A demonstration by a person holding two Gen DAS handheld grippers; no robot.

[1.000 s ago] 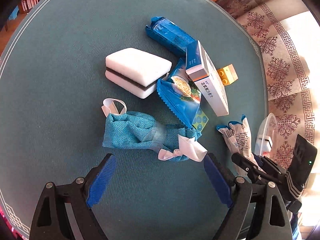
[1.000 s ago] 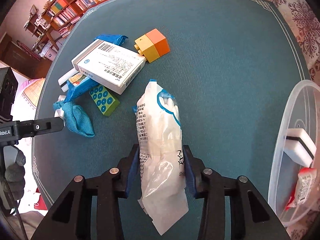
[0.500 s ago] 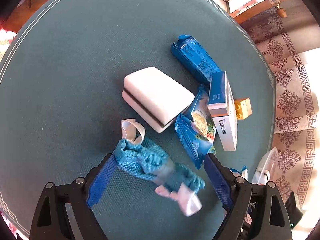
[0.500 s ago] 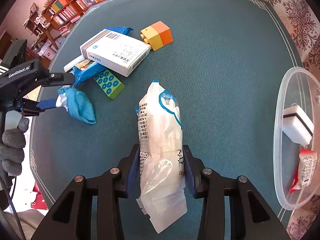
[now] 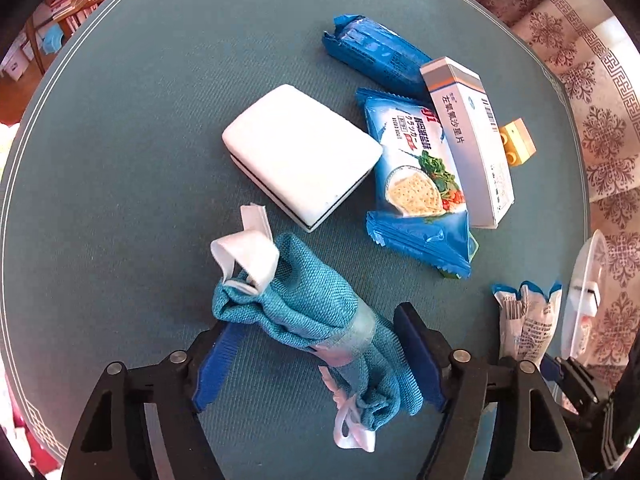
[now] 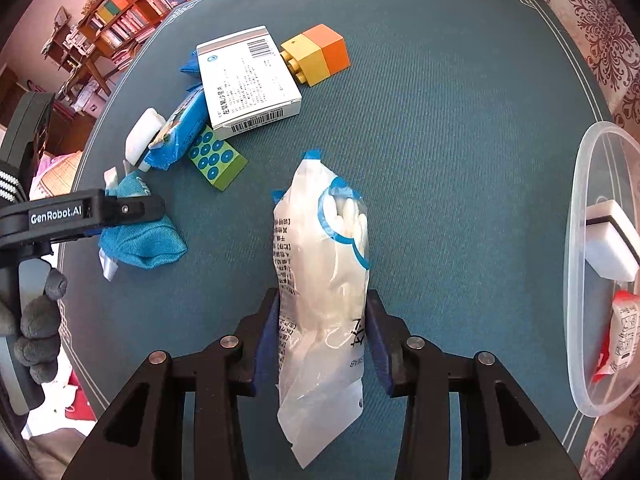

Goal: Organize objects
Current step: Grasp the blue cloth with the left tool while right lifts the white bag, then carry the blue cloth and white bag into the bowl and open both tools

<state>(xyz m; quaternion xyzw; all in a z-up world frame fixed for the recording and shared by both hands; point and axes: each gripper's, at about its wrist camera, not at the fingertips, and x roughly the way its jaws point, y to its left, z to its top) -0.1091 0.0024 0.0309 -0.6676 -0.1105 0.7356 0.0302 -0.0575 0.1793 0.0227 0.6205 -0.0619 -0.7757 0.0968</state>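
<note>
A teal cloth pouch (image 5: 308, 304) with white ribbons lies slantwise between the blue pads of my left gripper (image 5: 316, 356). Its jaws are closing, and both pads touch the pouch's ends. The right wrist view shows the same pouch (image 6: 140, 240) under the left gripper's finger (image 6: 120, 212), with a grey-gloved hand (image 6: 40, 320) behind. My right gripper (image 6: 322, 340) is shut on a clear plastic bag (image 6: 320, 264) with blue print and white contents, just above the teal table mat (image 6: 460, 160). In the left wrist view that bag (image 5: 524, 320) shows at the lower right.
Beyond the pouch lie a white sponge (image 5: 300, 152), a blue cracker packet (image 5: 416, 176), a blue wrapper (image 5: 376, 56), a medicine box (image 5: 468, 132), a yellow-orange block (image 6: 316, 54) and a green dotted block (image 6: 216, 160). A clear tub (image 6: 576, 240) at the right holds a sponge (image 6: 612, 240) and a sachet (image 6: 624, 336).
The left gripper has come down over the pouch and its jaws have narrowed onto it; the pouch has bunched up and turned. The right gripper keeps hold of its bag and has shifted slightly.
</note>
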